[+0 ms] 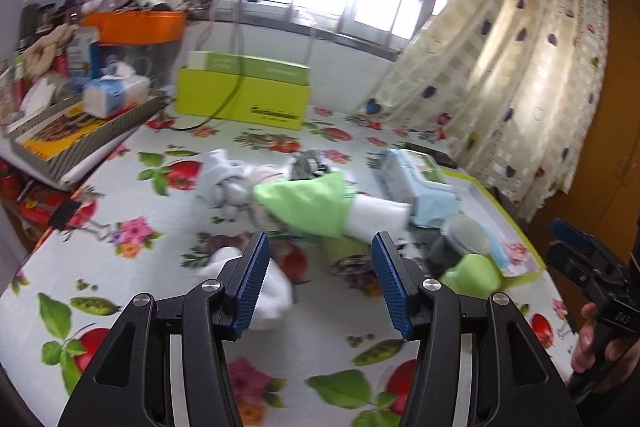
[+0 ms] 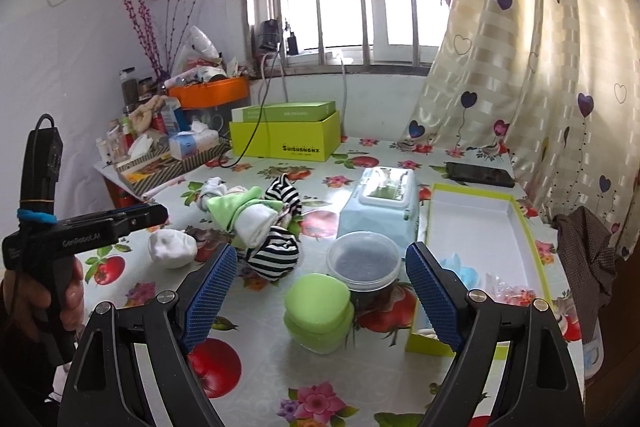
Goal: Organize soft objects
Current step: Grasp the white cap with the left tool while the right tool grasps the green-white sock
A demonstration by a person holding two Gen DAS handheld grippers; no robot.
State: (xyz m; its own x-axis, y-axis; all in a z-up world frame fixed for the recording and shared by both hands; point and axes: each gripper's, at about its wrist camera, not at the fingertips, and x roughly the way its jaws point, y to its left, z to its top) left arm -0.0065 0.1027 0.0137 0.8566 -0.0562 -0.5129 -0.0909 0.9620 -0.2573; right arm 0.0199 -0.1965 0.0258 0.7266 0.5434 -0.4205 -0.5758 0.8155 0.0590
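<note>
A heap of socks lies mid-table: a green and white sock [image 2: 244, 213], striped black and white socks [image 2: 280, 251] and a pale rolled one [image 2: 214, 189]. A white sock ball [image 2: 172, 249] lies apart to their left. In the left wrist view the green sock [image 1: 308, 203] and the white ball [image 1: 272, 291] show blurred. My left gripper [image 1: 320, 283] is open and empty, just short of the heap; it also shows in the right wrist view [image 2: 132, 217]. My right gripper [image 2: 320, 291] is open and empty above the table's near side. An open white-lined box lid [image 2: 472, 227] lies at right.
A wipes pack [image 2: 380, 207], a clear lidded tub [image 2: 364, 261] and a green lidded jar [image 2: 318, 313] stand between heap and lid. A lime box [image 2: 286, 141], a phone [image 2: 480, 175], a cluttered shelf [image 2: 168, 147] and a curtain [image 2: 540, 67] ring the table.
</note>
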